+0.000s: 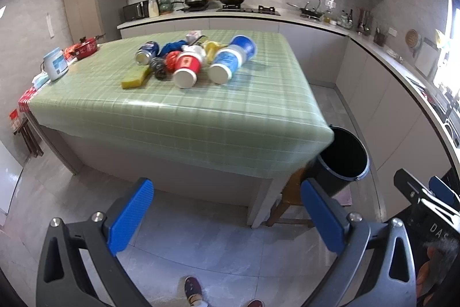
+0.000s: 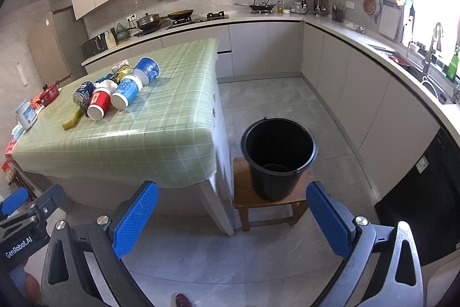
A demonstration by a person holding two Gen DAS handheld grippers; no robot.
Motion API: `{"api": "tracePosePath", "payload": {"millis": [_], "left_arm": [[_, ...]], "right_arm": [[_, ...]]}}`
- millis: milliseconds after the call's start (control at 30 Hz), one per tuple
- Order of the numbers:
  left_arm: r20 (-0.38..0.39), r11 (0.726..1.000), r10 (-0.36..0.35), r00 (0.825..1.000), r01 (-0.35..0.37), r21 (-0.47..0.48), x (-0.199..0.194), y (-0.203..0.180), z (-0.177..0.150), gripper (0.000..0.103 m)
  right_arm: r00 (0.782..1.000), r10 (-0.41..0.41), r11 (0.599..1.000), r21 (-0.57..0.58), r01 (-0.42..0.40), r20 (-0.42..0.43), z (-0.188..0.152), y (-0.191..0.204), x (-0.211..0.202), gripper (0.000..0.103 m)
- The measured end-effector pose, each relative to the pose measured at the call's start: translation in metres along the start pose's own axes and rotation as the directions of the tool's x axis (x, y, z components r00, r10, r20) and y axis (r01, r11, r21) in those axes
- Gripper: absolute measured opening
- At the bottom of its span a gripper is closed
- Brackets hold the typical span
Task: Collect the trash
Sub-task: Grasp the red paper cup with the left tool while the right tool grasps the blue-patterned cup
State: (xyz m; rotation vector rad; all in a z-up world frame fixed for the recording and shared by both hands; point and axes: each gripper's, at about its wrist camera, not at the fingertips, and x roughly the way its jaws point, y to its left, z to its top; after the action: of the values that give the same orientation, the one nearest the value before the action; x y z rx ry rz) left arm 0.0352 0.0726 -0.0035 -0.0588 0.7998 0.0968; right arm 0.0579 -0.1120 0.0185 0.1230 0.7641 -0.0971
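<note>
A pile of trash lies on the green checked table [image 1: 201,111]: a red paper cup [image 1: 187,68] on its side, a blue-and-white cup [image 1: 230,59], a blue can [image 1: 146,51], a yellow sponge [image 1: 133,80] and a dark scrubber [image 1: 158,67]. The same red cup [image 2: 98,102] and blue-and-white cup [image 2: 128,91] show in the right wrist view. A black bucket [image 2: 278,156] stands on a low wooden stool [image 2: 244,196] beside the table's right corner. My left gripper [image 1: 227,217] is open over the floor, short of the table. My right gripper [image 2: 233,220] is also open and holds nothing.
A white tub [image 1: 56,66] and a red pot [image 1: 85,47] sit at the table's left edge. Kitchen counters [image 2: 359,36] with pans, a hob and a sink run along the back and right. A person's shoes [image 1: 194,289] show on the grey tiled floor.
</note>
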Motion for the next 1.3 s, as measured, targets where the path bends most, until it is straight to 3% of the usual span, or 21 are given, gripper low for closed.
{"api": "tracePosePath", "payload": {"millis": [400,600,1000,1300], "left_arm": [[-0.008,1.0,-0.002,1.0,0.002,-0.01,0.059,0.084,0.056,0.103],[-0.038,0.998,-0.055,0.998,0.055,0.01,0.088,0.114,0.078,0.103],[-0.079,0.993,-0.116,0.99,0.118,0.015,0.139,0.113,0.119,0.103],[-0.1,0.998,-0.057,0.993,0.058,0.001,0.192,0.09,0.156,0.103]], "right_arm": [[1.0,-0.024,1.0,0.017,0.024,0.013,0.033,0.098,0.041,0.103],[0.999,-0.05,0.998,0.042,0.05,0.004,0.045,0.141,0.061,0.103],[0.997,-0.071,0.997,0.026,0.072,-0.021,0.077,0.172,0.106,0.103],[1.0,0.003,1.0,0.012,-0.002,-0.027,0.127,0.157,0.169,0.103]]}}
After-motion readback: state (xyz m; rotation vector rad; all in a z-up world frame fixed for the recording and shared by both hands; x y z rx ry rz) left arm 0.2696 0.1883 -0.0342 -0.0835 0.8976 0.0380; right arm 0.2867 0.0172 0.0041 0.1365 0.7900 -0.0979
